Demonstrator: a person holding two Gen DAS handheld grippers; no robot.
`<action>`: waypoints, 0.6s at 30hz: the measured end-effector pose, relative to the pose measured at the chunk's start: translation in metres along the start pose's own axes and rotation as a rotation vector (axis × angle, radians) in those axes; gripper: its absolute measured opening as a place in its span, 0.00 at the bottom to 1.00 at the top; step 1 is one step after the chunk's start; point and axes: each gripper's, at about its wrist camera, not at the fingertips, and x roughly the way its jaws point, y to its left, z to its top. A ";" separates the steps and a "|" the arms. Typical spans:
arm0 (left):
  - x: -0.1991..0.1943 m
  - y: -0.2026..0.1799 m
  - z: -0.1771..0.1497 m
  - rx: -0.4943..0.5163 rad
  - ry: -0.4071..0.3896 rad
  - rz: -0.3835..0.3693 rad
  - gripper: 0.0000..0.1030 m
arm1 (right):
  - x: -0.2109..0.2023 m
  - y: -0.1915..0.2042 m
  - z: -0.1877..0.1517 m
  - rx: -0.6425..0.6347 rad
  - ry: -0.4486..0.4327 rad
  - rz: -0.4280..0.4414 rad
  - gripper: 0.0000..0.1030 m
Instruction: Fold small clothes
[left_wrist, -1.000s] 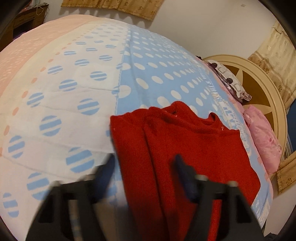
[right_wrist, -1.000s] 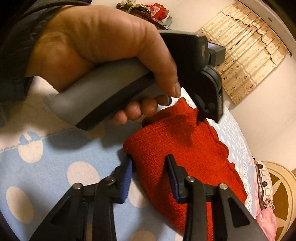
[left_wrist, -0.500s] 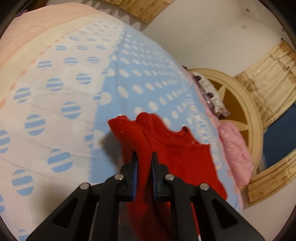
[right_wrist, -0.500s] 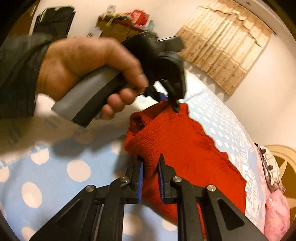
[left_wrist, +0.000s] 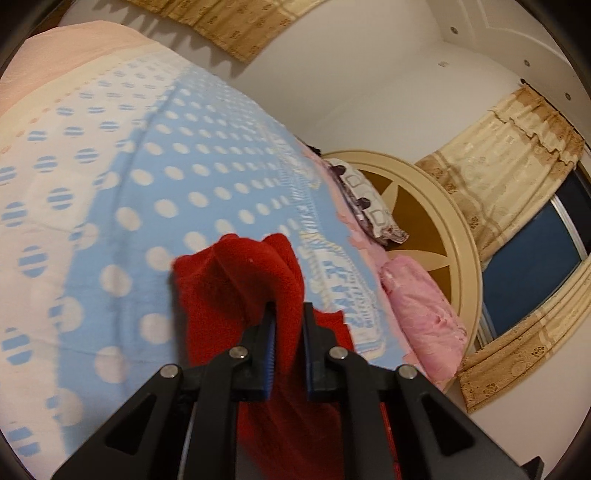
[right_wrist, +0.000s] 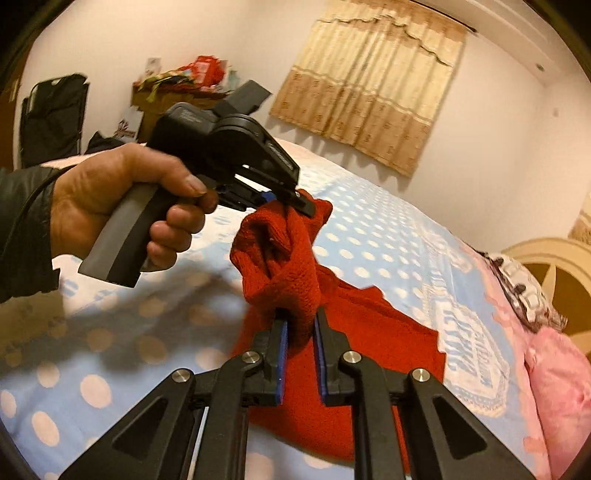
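Lifting now: red sweater (right_wrist: 295, 273) is off the bed at its near edge, bunched and hanging between both grippers, far half still lying on the blue dotted blanket (left_wrist: 192, 177). A second ago both sets of jaws stood open around flat cloth. Now the left gripper (left_wrist: 288, 325) is clamped on one fold and the right gripper (right_wrist: 299, 332) is closed on the other. So the grab is done; next is probably carrying this edge over toward the headboard (left_wrist: 461, 229) side. Risk: thick knit slipping out.
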 end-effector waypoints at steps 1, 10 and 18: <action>0.003 -0.004 0.000 0.006 0.003 0.002 0.12 | 0.002 -0.003 0.000 0.004 0.002 -0.004 0.11; 0.043 -0.039 -0.001 0.046 0.041 -0.010 0.11 | -0.003 -0.042 -0.017 0.105 0.023 -0.030 0.07; 0.084 -0.075 -0.007 0.093 0.100 -0.020 0.11 | -0.010 -0.077 -0.037 0.188 0.048 -0.052 0.06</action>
